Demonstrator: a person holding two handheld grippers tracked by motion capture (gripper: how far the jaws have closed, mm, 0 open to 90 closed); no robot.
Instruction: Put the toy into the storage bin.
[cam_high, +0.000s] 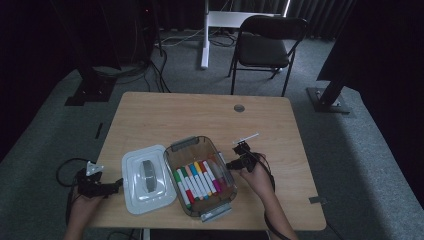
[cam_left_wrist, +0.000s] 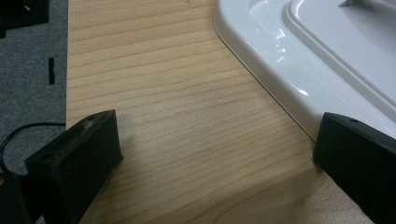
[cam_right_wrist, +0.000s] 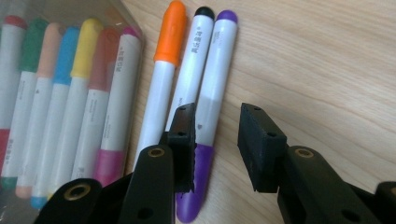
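We hold the right claw (cam_right_wrist: 215, 140) low over three markers that lie side by side on the bare worktop (cam_high: 165, 117), just beside the clear box (cam_high: 200, 175) on its right, toward the worktop's near right corner. Its jaws stand slightly apart and straddle the purple marker (cam_right_wrist: 210, 107); the left jaw overlaps that marker and the pads do not press it, so the claw is open on nothing. The black-capped marker (cam_right_wrist: 191, 60) lies touching the purple one, and the orange marker (cam_right_wrist: 161, 79) lies next to it, closest to the box wall. Inside the box a row of coloured markers (cam_high: 197, 181) lies in parallel. Our left claw (cam_left_wrist: 215, 154) rests near the near left corner with jaws wide apart, empty, the right jaw just beside the white lid (cam_left_wrist: 299, 56).
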